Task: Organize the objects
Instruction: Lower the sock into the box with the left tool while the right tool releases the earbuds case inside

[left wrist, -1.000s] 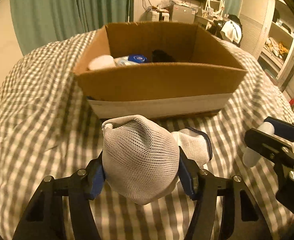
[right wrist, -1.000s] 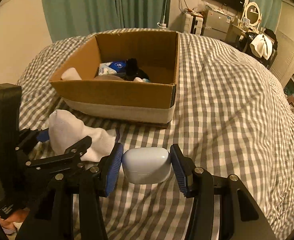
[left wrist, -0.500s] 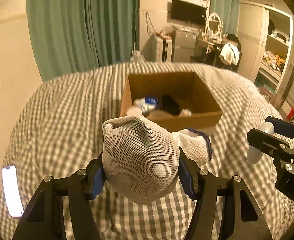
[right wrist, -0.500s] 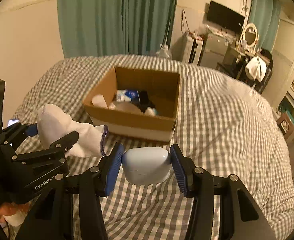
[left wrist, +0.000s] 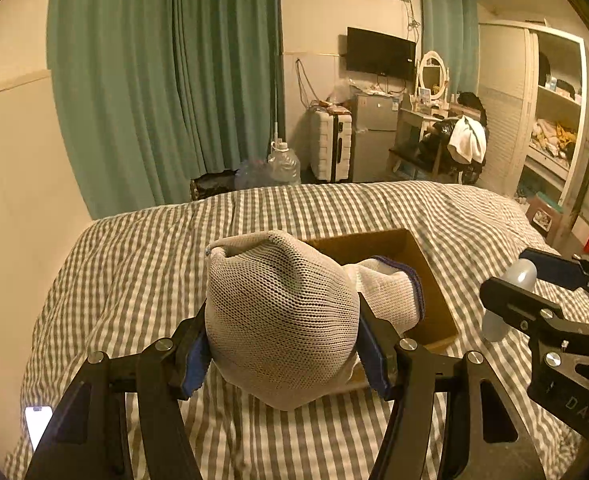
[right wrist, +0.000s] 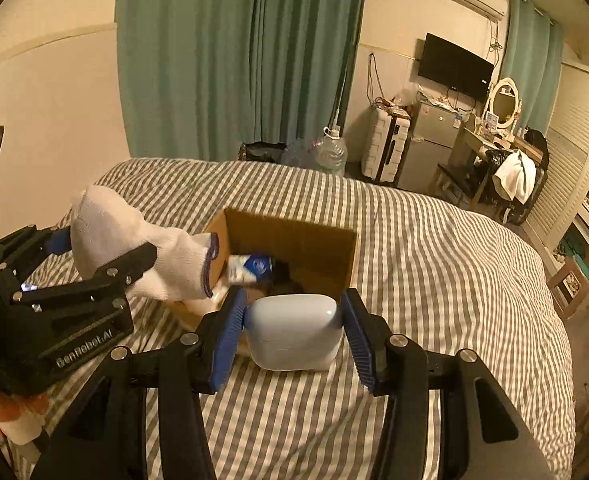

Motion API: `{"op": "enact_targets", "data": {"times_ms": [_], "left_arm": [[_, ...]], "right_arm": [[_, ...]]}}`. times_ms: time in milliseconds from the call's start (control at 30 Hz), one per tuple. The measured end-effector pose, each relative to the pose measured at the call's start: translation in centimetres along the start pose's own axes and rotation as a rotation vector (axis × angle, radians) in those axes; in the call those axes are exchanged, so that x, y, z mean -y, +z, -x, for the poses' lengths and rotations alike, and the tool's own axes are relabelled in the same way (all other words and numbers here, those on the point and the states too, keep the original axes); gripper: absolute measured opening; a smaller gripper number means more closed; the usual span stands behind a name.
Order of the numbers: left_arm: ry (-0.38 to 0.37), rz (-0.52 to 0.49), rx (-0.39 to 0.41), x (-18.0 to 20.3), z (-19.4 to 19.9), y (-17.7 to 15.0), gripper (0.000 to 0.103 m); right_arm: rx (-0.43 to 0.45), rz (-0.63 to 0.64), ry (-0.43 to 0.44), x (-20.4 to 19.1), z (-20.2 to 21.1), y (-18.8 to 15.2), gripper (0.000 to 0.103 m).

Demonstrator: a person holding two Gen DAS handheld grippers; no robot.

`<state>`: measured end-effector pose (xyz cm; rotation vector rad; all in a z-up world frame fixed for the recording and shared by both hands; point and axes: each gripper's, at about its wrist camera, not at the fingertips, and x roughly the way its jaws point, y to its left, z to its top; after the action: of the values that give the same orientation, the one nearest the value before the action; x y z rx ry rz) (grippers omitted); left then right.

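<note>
My left gripper (left wrist: 282, 344) is shut on a white mesh sock (left wrist: 282, 320) and holds it high above the bed, in front of the open cardboard box (left wrist: 430, 280). The sock also shows in the right wrist view (right wrist: 134, 244), beside the box's left wall. My right gripper (right wrist: 292, 330) is shut on a white earbud case (right wrist: 294, 332), held above the box's near edge. The box (right wrist: 314, 240) holds a blue-and-white packet (right wrist: 250, 268) and dark items. The right gripper also shows at the right of the left wrist view (left wrist: 534, 300).
The box sits on a grey-and-white checked bed (right wrist: 434, 260). A phone (left wrist: 38, 420) lies on the bed at the far left. Green curtains (left wrist: 166, 80), a suitcase (left wrist: 330, 148), a small fridge (right wrist: 430, 144) and shelves (left wrist: 554, 120) stand beyond the bed.
Both grippers have risen well above the bed with their loads still held. The box now looks smaller and lower in both views, and more of the room shows.
</note>
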<state>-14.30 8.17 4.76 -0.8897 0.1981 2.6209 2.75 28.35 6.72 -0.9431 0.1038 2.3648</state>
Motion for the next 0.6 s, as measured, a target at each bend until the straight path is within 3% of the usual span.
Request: {"op": "enact_targets", "data": {"times_ms": [433,600], "left_arm": [[-0.004,-0.035,-0.082,0.7,-12.5,1.6,0.064],[-0.031,-0.048,-0.104,1.5,-15.7,1.2,0.064]], "right_arm": [[-0.106,-0.069,0.068,4.2,-14.0,3.8,0.049],[-0.158,-0.030,0.043,4.4,-18.8,4.0,0.049]]}}
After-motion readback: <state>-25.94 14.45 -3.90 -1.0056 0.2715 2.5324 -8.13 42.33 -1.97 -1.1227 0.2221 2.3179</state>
